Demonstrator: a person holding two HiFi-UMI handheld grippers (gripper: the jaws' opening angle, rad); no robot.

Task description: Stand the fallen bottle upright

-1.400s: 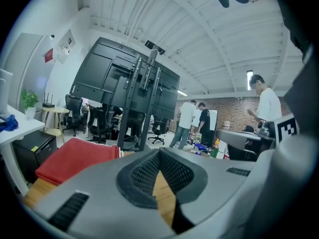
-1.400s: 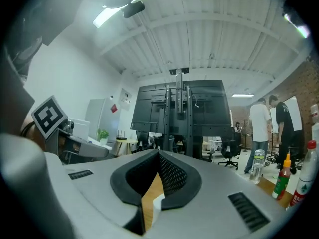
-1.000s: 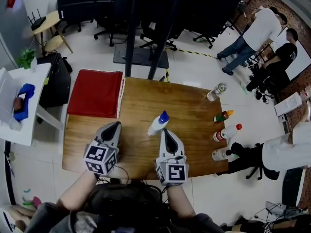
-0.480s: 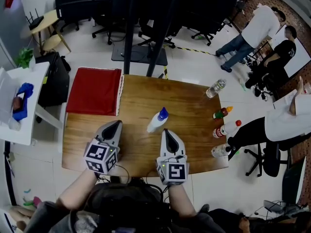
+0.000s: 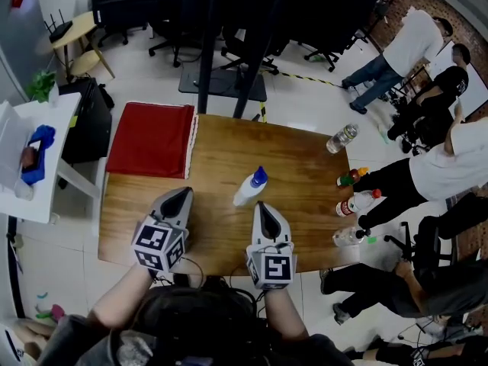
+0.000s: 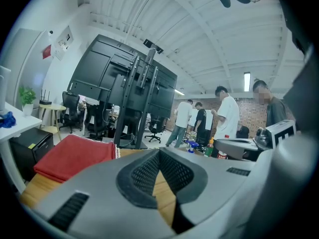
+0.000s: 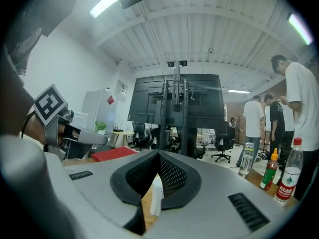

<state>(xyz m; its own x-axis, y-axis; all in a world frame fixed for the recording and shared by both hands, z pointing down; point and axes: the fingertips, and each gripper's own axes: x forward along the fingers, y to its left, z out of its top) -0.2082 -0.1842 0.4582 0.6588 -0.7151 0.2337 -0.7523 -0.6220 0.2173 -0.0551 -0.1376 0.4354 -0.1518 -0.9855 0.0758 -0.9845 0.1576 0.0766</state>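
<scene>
From the head view, the white bottle [image 5: 248,188] lies on its side on the wooden table [image 5: 305,166], its blue cap pointing away from the person. The right gripper [image 5: 259,203] is just behind the bottle and the left gripper [image 5: 184,193] is further to the left of it. A red cloth [image 5: 150,141] lies beyond that. The left gripper view shows closed, empty jaws over bare wood. The right gripper view shows closed jaws, with the bottle just ahead of them and not gripped. Around the table is a white floor [image 5: 305,105], and people [image 5: 415,43] stand far to the right of the bottle

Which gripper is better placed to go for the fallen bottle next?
Right. The right gripper is nearest the white bottle lying on the table, and the bottle shows straight ahead in the right gripper view. The left gripper is farther off to the bottle's side. Both grippers' jaws are together.
</scene>
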